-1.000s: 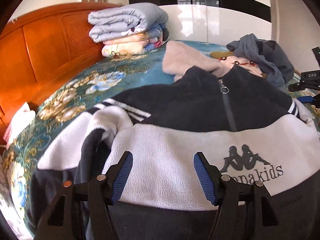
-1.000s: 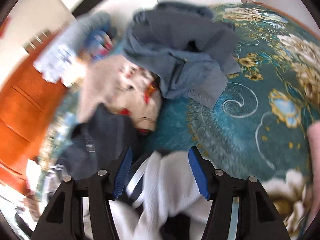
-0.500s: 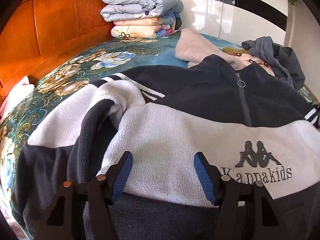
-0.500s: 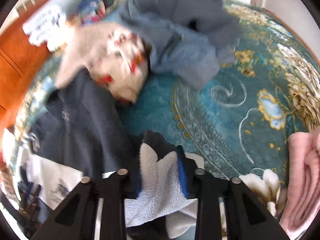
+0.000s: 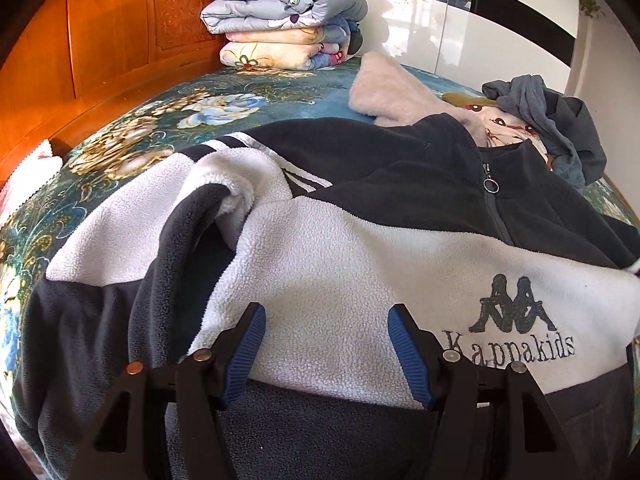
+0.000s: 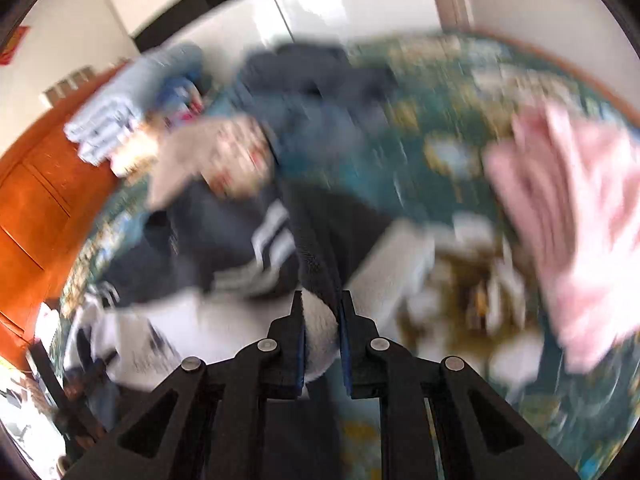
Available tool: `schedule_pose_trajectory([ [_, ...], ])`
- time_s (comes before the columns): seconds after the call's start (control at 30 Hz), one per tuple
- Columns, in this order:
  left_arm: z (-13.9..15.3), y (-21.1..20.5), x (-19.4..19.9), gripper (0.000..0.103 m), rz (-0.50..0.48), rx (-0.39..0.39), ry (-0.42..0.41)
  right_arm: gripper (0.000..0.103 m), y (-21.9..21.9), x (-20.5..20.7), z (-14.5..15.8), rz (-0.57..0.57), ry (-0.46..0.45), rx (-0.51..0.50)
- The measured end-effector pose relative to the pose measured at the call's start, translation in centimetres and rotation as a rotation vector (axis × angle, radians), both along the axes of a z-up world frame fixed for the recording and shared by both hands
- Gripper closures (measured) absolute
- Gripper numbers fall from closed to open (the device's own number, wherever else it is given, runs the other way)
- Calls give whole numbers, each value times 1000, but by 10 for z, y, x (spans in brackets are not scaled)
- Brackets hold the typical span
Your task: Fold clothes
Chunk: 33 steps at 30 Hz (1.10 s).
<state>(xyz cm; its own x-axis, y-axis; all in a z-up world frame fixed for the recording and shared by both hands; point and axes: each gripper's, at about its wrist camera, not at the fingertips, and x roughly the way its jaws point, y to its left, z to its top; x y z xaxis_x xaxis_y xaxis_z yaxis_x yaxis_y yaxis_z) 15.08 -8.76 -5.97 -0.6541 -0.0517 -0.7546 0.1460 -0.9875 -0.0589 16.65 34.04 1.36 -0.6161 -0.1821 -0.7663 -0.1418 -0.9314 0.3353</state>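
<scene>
A navy and white fleece jacket with a "Kappakids" logo lies spread on the bed, zip up, its left sleeve folded in over the chest. My left gripper is open and empty, just above the jacket's white band. My right gripper is shut on the jacket's right sleeve, navy and white fleece pinched between the fingers. The right wrist view is heavily blurred by motion. The jacket body shows there at the left.
The bed has a teal floral cover and an orange wooden headboard. Folded quilts are stacked at the head. A beige garment and a grey one lie beyond the jacket. A pink cloth lies at the right.
My right gripper has closed on the jacket's right sleeve and is swinging with it, blurring the view. My left gripper stayed open and moved in closer over the jacket.
</scene>
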Motion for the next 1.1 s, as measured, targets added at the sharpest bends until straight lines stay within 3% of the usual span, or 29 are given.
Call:
schedule_pose_trajectory([
  [0.1,-1,0,0,36,-4,1,-5,88,10,14,-28,-4,-66,-64],
  [0.13,-1,0,-1,36,-5,0,-6,86,13,17,-23,-14,-48,-70],
  [0.23,-2,1,-1,35,-7,-6,-9,63,14,14,9,-21,55,-34],
  [0.37,-3,2,-1,35,-10,-13,-12,61,2,-20,49,29,138,40],
  [0.47,-4,3,-1,34,-12,-19,-15,61,-11,-68,58,83,138,132],
  [0.6,-5,4,-2,33,-15,-27,-18,61,-24,-130,45,116,28,272],
  [0.73,-6,5,-2,33,-18,-33,-22,61,-22,-155,17,112,-112,352],
  [0.8,-6,6,-2,32,-19,-33,-23,91,-15,-151,9,76,-136,353],
  [0.83,-6,6,-2,32,-20,-33,-23,95,-11,-149,6,60,-144,349],
  [0.93,-6,5,-2,32,-21,-24,-21,95,2,-133,31,48,-46,262],
  [1.07,-6,4,-2,32,-22,-16,-22,95,49,-64,115,-87,286,84],
  [1.1,-6,4,-2,31,-23,-17,-23,95,60,-48,117,-117,311,64],
])
